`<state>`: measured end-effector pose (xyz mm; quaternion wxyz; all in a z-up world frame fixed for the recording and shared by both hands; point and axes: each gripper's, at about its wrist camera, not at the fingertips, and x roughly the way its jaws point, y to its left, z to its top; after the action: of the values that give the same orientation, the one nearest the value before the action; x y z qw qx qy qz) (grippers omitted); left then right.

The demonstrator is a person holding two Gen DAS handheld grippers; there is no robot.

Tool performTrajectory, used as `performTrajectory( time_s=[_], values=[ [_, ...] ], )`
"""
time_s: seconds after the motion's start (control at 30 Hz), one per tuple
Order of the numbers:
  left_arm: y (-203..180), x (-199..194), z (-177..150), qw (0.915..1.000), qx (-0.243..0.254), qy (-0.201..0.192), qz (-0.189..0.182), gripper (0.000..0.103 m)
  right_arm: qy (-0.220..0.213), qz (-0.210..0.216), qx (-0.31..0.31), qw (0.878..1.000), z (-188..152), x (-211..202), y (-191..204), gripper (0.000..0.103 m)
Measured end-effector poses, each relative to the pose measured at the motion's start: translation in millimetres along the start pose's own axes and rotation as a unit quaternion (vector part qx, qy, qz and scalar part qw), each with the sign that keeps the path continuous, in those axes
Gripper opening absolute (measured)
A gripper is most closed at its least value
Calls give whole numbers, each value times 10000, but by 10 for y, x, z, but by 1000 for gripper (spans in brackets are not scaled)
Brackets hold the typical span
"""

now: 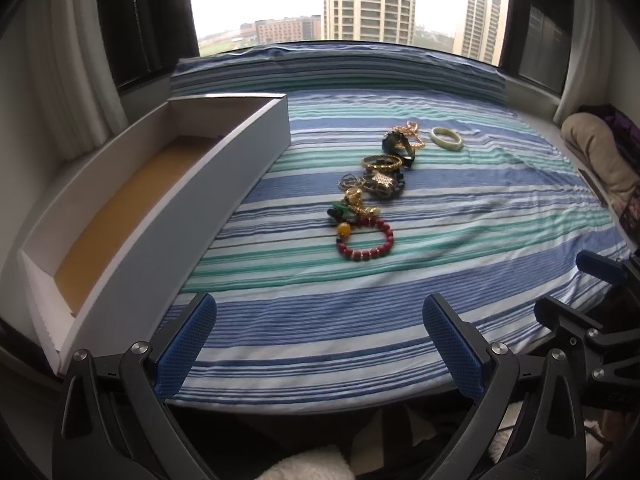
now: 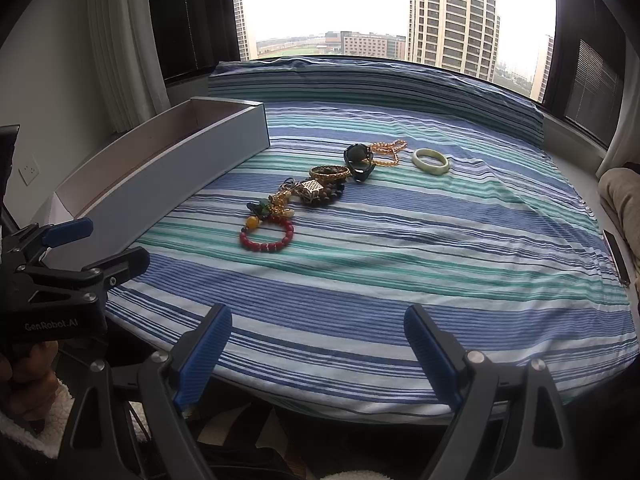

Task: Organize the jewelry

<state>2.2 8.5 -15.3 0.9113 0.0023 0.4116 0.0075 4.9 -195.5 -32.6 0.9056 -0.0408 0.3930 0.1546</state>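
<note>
A long white cardboard box with a brown floor [image 1: 120, 216] walls off the left edge of the blue-and-green striped cloth [image 1: 440, 240]. A line of tangled bracelets and bangles [image 1: 372, 188] crosses the middle. Bare cloth lies open right of it and in front.

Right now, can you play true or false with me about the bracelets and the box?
1. The white box has jewelry inside. False: only its brown bottom shows.
2. The red bead bracelet lies nearest the grippers. True.
3. The pale green bangle sits apart from the pile. True.
4. The left gripper holds a bracelet. False: it is open and holds nothing.
5. The right gripper is open. True.
</note>
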Motion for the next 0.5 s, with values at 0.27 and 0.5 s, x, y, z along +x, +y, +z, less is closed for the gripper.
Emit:
performTrajectory(
  time_s=[0.27, 0.5],
  values=[
    [245, 328, 245, 9956, -129, 138, -917, 103, 10, -6, 91, 10000, -22, 26, -27, 90],
    [166, 1095, 425, 9860, -203, 843, -1426, 102, 5, 28, 151, 9999, -20, 58, -102, 90]
  ],
)
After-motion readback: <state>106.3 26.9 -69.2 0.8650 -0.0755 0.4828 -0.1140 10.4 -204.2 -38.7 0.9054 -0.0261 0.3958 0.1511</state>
